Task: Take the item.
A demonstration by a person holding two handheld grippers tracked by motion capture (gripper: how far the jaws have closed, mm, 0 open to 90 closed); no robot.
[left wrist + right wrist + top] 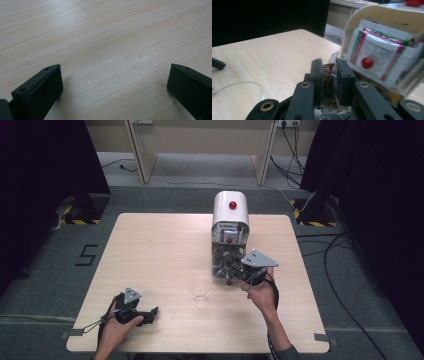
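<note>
The right gripper (pixel 329 72) had its fingers (pixel 317 75) nearly closed on a small dark red sachet (pixel 327 72), pinched at the mouth of the dispenser (pixel 387 50). The right gripper view showed what the high view could not: the printed packets with red and green borders behind the clear front panel, and a red knob (pixel 367 62) on that panel. The rim of a clear plastic cup (pixel 237 92) sat at its lower left. From the high view, the white dispenser (pixel 230 232) stood upright toward the far side of the tabletop (pixel 150 250), and the cup (pixel 200 288) stood just beside its front. The left gripper (pixel 150 312) rested near the front left edge. In the left gripper view its fingers (pixel 40 92) stood wide apart over bare wood, holding nothing.
</note>
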